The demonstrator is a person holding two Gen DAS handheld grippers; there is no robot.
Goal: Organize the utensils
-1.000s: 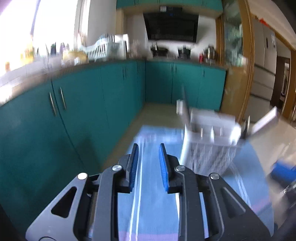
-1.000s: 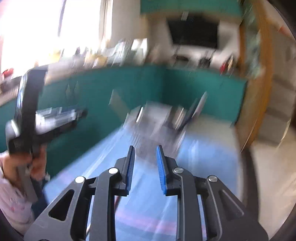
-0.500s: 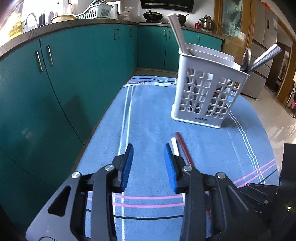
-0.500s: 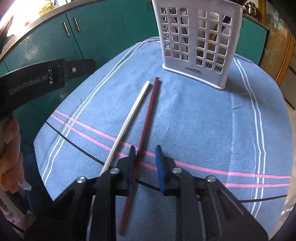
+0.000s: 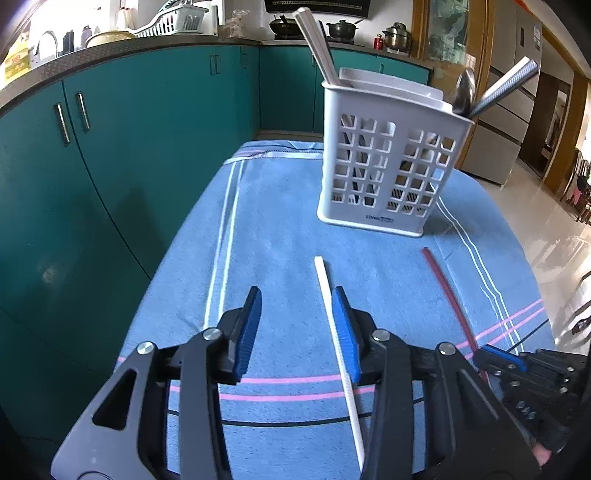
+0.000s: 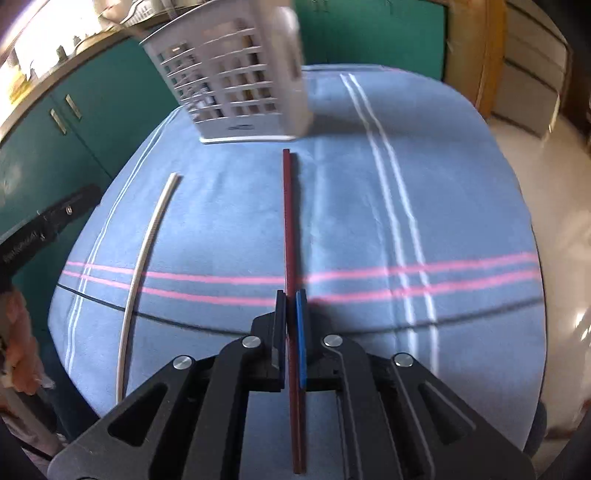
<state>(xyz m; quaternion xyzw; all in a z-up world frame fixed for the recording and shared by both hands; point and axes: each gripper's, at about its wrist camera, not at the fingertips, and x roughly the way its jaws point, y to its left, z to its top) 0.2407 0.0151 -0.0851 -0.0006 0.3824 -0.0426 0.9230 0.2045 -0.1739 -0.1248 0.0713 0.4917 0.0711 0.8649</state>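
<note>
A white slotted utensil holder (image 5: 388, 162) stands on the blue cloth (image 5: 280, 236), with chopsticks, a spoon and a metal handle sticking out. It also shows in the right wrist view (image 6: 236, 85). A white chopstick (image 5: 334, 325) lies on the cloth between my left gripper's (image 5: 295, 328) open fingers, close to the right pad. It also shows in the right wrist view (image 6: 147, 251). My right gripper (image 6: 291, 325) is shut on a dark red chopstick (image 6: 288, 221), which points toward the holder. That chopstick shows in the left wrist view (image 5: 450, 295).
Teal cabinets (image 5: 110, 147) run along the left, close to the table's left edge. A counter with a dish rack (image 5: 166, 26) and pots is at the back. Shiny floor (image 5: 554, 229) lies beyond the right edge. My right gripper (image 5: 535, 376) is at the left view's lower right.
Both grippers have dropped to the cloth. My right gripper has closed on the red chopstick and swung it away from the white one. My left gripper has opened wider around the white chopstick.
</note>
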